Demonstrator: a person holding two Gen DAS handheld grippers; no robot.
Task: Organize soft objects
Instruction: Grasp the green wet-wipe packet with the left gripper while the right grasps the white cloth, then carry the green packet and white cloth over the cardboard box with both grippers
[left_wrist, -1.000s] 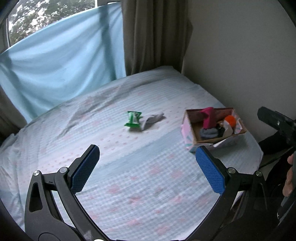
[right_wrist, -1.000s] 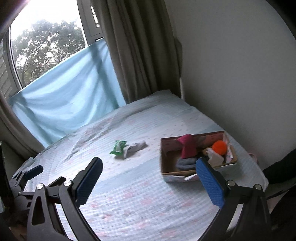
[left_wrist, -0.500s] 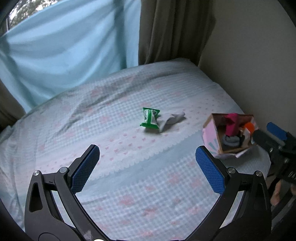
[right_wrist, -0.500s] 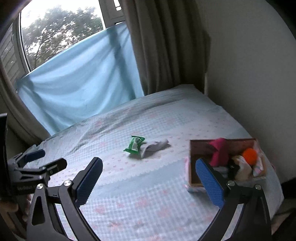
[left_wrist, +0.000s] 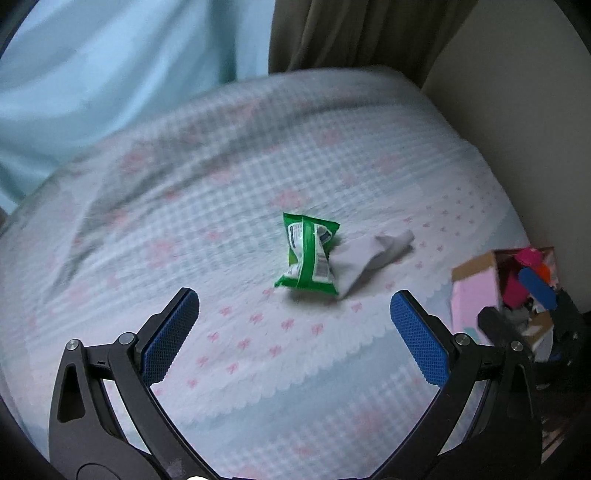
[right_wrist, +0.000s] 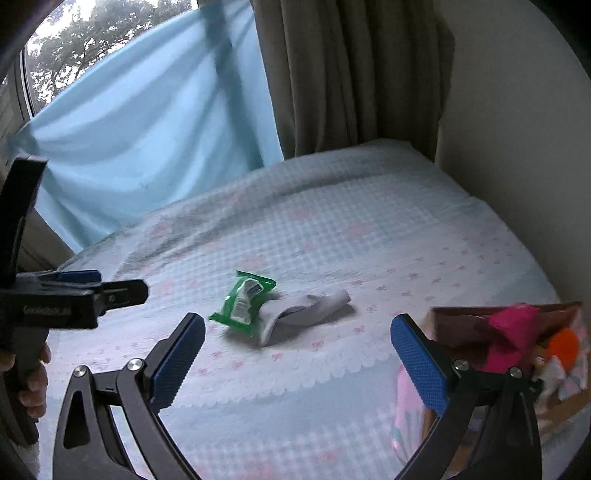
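Left wrist view: the left gripper (left_wrist: 293, 334) is hovering spread wide, holding nothing, above the checked bedsheet (left_wrist: 229, 206). Ahead of its fingers a crinkled green plastic packet (left_wrist: 309, 254) is lying against a limp grey sock (left_wrist: 369, 254).

Right wrist view: the right gripper (right_wrist: 297, 360) is hanging spread and unladen, the packet and sock ahead-left, an open cardboard box (right_wrist: 461, 321) of soft items just right.

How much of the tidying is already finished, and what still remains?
Done: several soft items already sit in the box. In hand: nothing; the left tool and right tool are open and empty. Left: the green packet and grey sock lie on the bed.
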